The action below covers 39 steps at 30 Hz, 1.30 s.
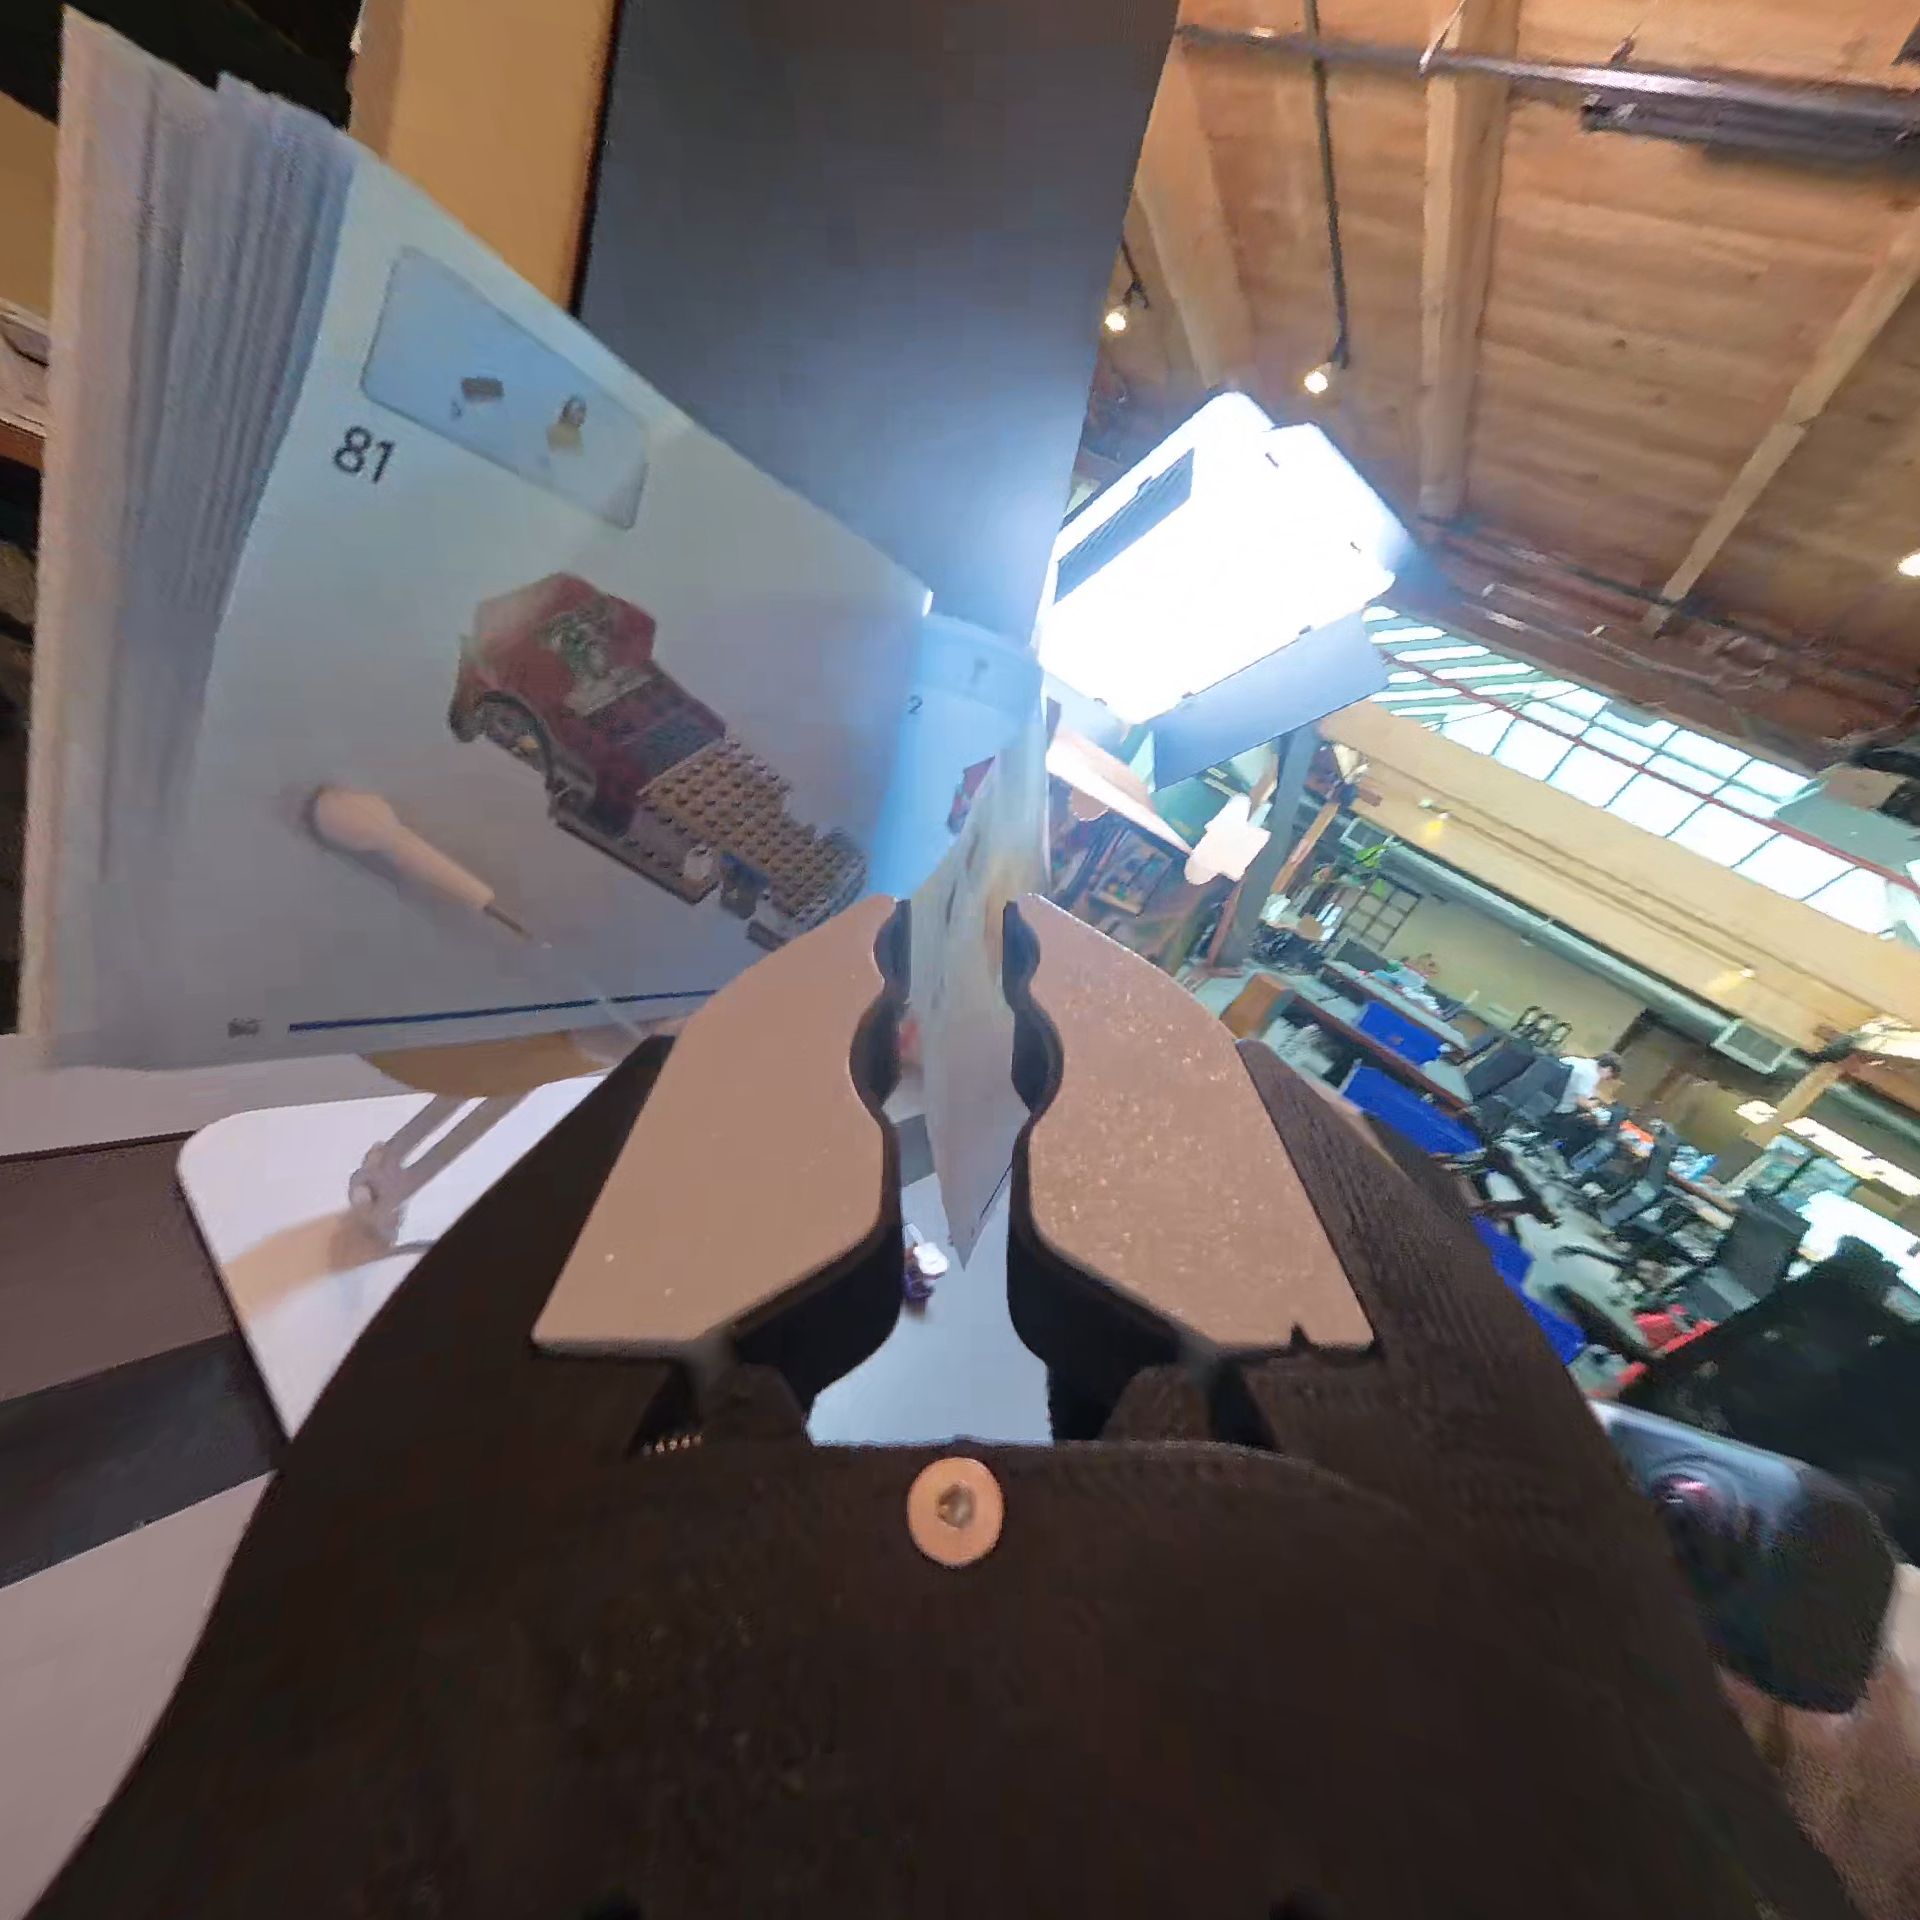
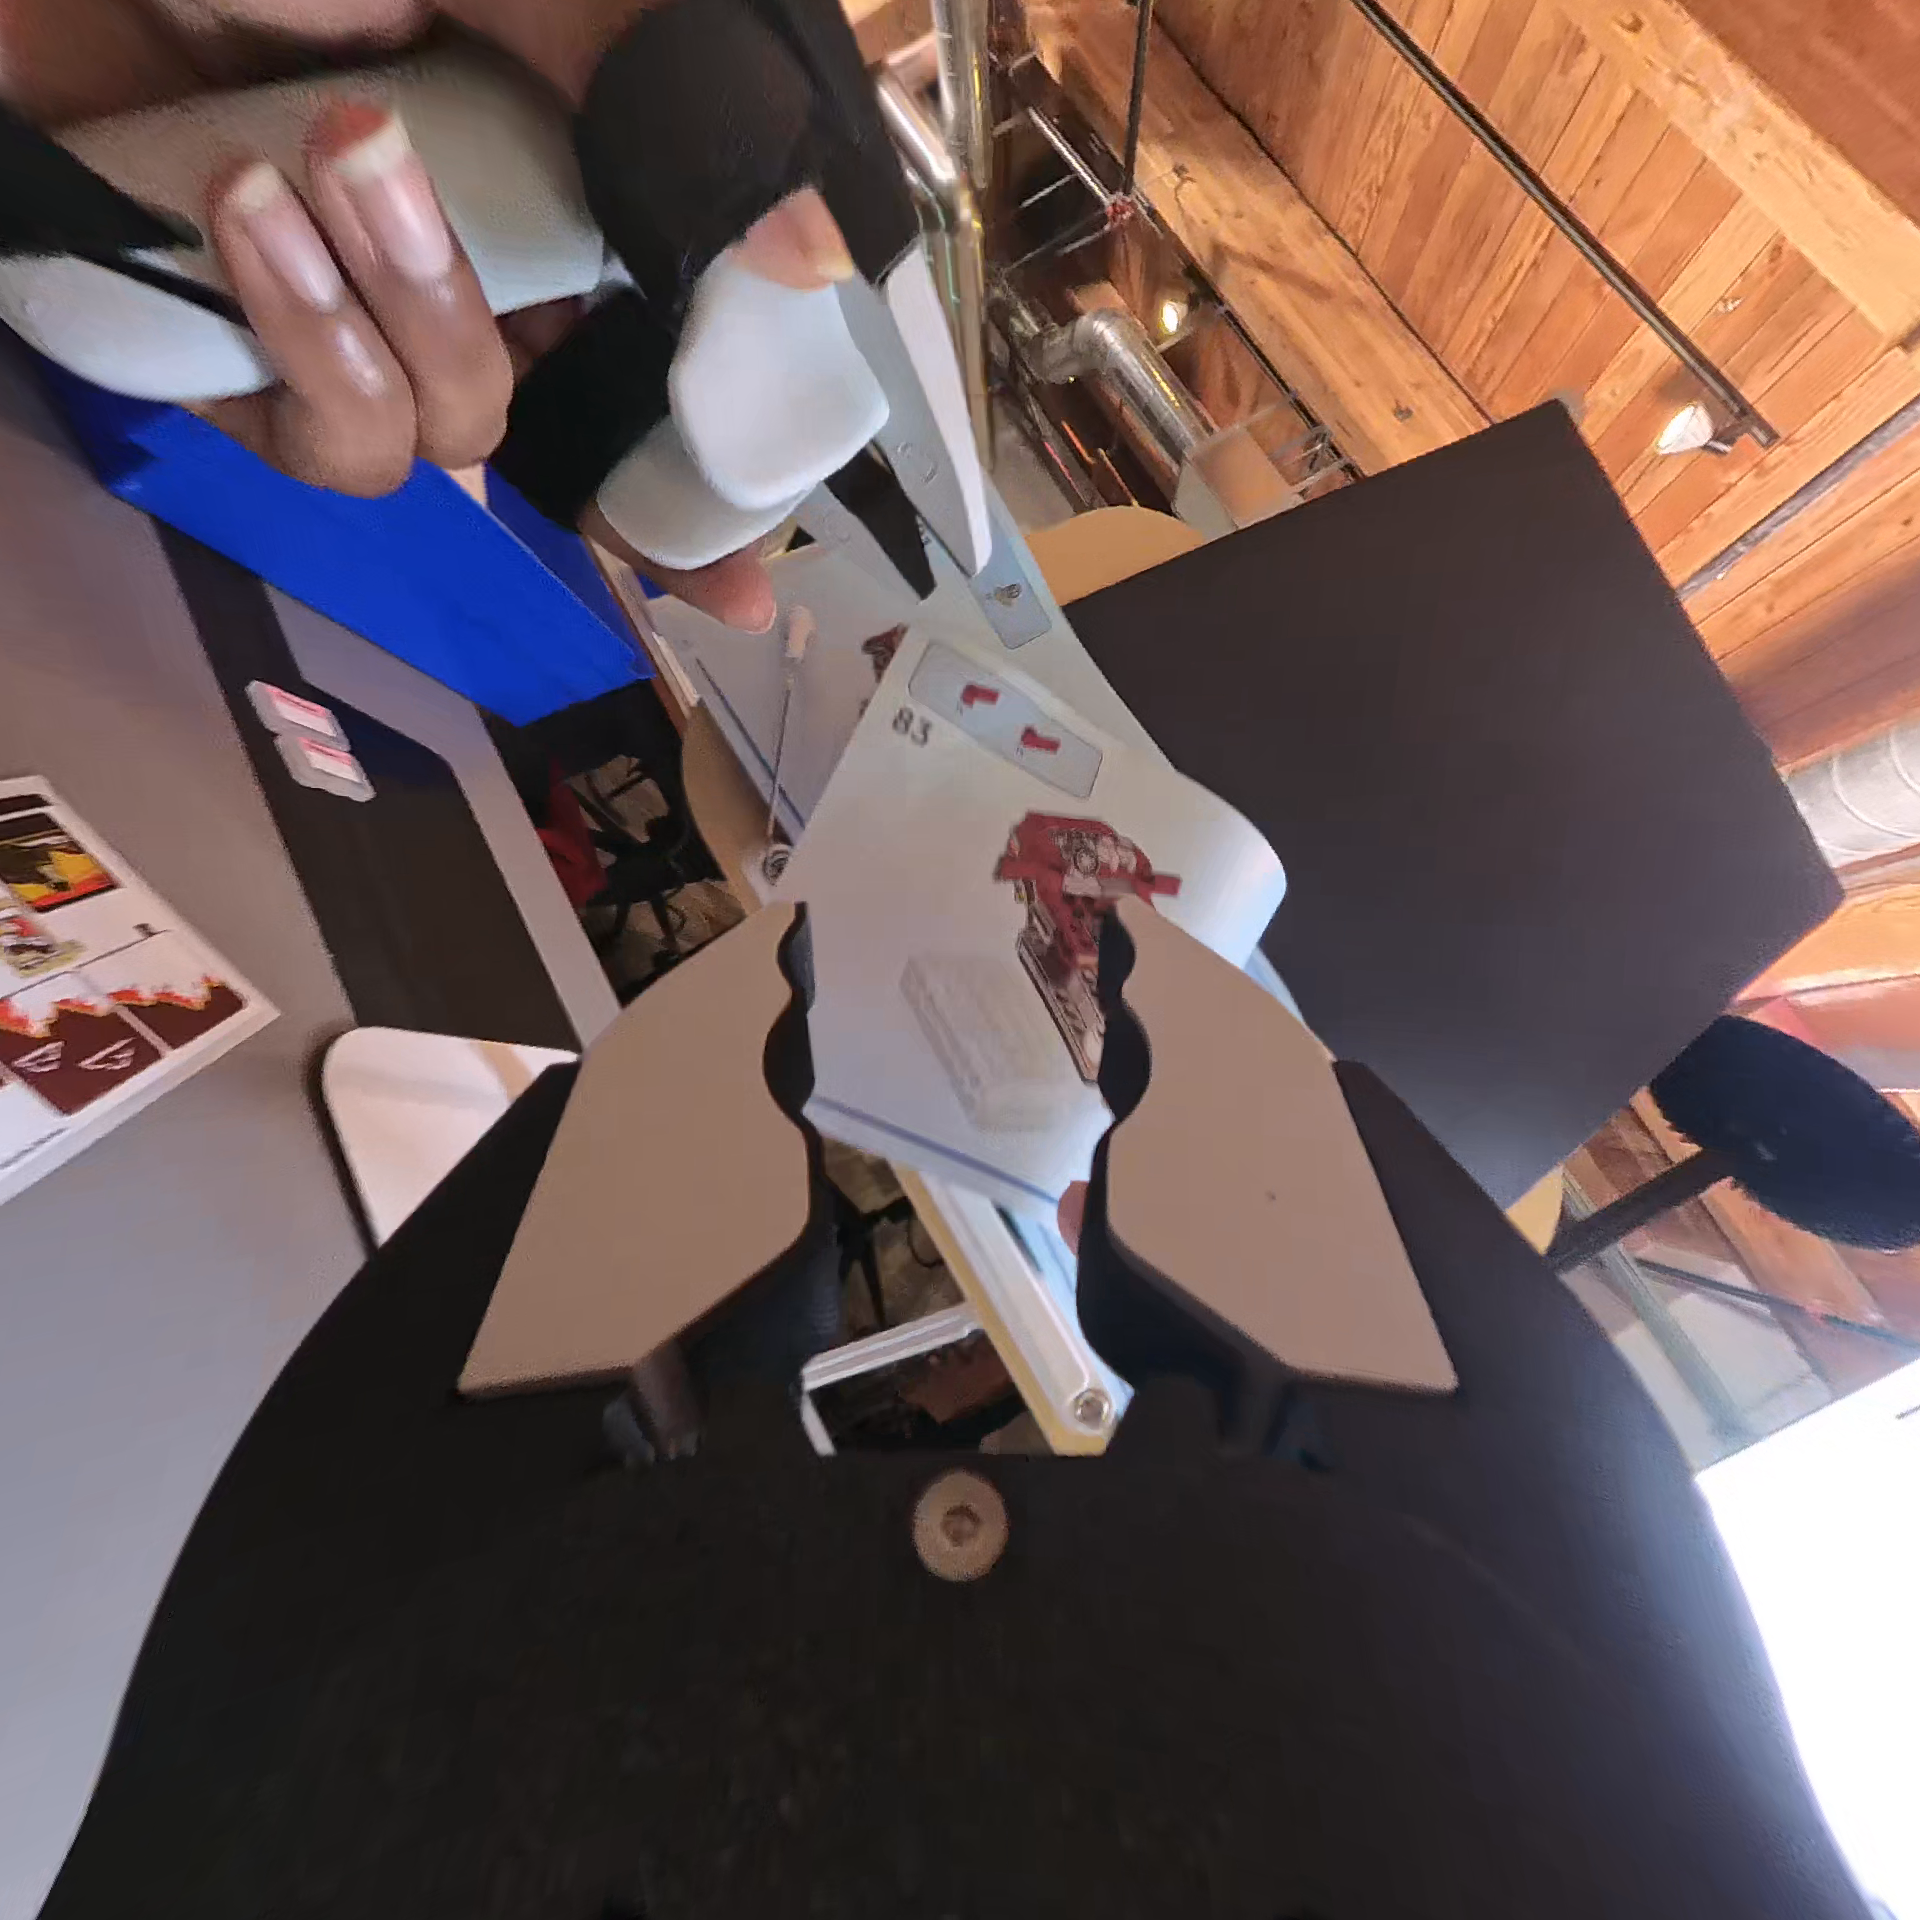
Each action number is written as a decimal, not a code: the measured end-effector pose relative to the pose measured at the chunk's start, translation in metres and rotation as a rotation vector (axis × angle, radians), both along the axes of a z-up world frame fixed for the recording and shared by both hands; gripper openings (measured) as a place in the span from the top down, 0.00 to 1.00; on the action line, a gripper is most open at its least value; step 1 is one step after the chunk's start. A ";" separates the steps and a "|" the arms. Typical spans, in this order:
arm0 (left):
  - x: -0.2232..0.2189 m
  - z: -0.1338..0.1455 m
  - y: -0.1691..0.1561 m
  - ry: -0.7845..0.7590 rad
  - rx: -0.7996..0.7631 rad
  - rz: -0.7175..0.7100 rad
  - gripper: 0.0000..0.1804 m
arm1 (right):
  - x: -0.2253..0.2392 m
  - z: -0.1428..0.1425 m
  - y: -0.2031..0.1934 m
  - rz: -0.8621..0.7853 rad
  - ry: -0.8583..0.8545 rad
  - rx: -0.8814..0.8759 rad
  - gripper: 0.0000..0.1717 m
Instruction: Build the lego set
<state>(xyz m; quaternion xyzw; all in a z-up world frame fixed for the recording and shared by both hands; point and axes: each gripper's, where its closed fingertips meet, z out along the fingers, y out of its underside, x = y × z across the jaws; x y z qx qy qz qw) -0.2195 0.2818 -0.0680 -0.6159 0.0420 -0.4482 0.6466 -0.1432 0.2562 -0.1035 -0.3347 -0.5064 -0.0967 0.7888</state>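
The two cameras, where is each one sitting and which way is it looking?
Left wrist view: sits on the left gripper, tilted up past a loose page between its fingers, toward the open instruction booklet and wooden ceiling.
Right wrist view: sits on the right gripper, jaws wide, facing a curled booklet page; the person's hand shows top left.
Both see the booklet, its stand, and the ceiling.

The booklet at ten o'clock is thin, glossy paper — its loose page curls softly. The finger plates look like matt, speckled metal on rough black plastic. At two o'clock, ceiling planks — bare wood.
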 end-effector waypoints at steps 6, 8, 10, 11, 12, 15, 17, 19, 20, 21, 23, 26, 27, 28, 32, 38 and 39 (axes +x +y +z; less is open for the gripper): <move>-0.019 -0.020 0.021 0.064 -0.039 0.168 0.89 | -0.002 -0.035 0.015 -0.139 -0.131 -0.025 0.49; -0.014 -0.019 0.021 0.001 -0.058 0.127 0.88 | -0.013 -0.045 0.028 -0.188 -0.220 0.088 0.48; -0.012 -0.019 0.018 0.006 -0.060 0.126 0.88 | -0.018 -0.039 0.039 -0.209 -0.226 0.172 0.50; -0.012 -0.018 0.017 0.024 -0.049 0.138 0.88 | -0.020 -0.033 0.044 -0.217 -0.230 0.202 0.52; -0.013 -0.017 0.016 0.038 -0.042 0.146 0.88 | -0.023 -0.029 0.051 -0.230 -0.246 0.223 0.53; -0.018 -0.015 0.015 0.028 -0.040 0.160 0.88 | -0.030 -0.018 0.060 -0.256 -0.301 0.301 0.75; -0.026 -0.017 0.016 0.034 -0.043 0.189 0.89 | -0.030 -0.007 0.050 -0.203 -0.262 0.307 1.00; -0.036 -0.025 0.019 0.067 -0.067 0.235 0.89 | -0.027 -0.001 0.041 -0.165 -0.225 0.263 1.00; -0.041 -0.031 0.022 0.076 -0.093 0.255 0.89 | -0.024 0.002 0.037 -0.149 -0.190 0.222 1.00; -0.044 -0.038 0.025 0.080 -0.129 0.264 0.89 | -0.020 0.006 0.035 -0.134 -0.147 0.172 1.00; -0.042 -0.049 0.029 0.081 -0.176 0.250 0.87 | -0.011 0.014 0.033 -0.089 -0.041 0.033 1.00; -0.036 -0.056 0.034 0.155 -0.178 0.273 0.85 | 0.008 0.025 0.036 -0.007 0.190 -0.243 1.00; -0.032 -0.057 0.037 0.196 -0.179 0.285 0.84 | 0.014 0.029 0.036 0.032 0.270 -0.333 1.00; -0.030 -0.057 0.041 0.231 -0.182 0.303 0.83 | 0.018 0.031 0.035 0.070 0.334 -0.404 1.00; -0.031 -0.059 0.058 0.264 -0.221 0.411 0.89 | 0.007 0.030 0.031 0.148 0.376 -0.532 1.00; -0.031 -0.065 0.054 -0.043 -0.199 0.341 0.97 | -0.047 0.019 0.037 0.130 0.231 -0.563 1.00; -0.032 -0.070 0.053 -0.120 -0.200 0.310 0.97 | -0.057 0.015 0.040 0.114 0.204 -0.565 1.00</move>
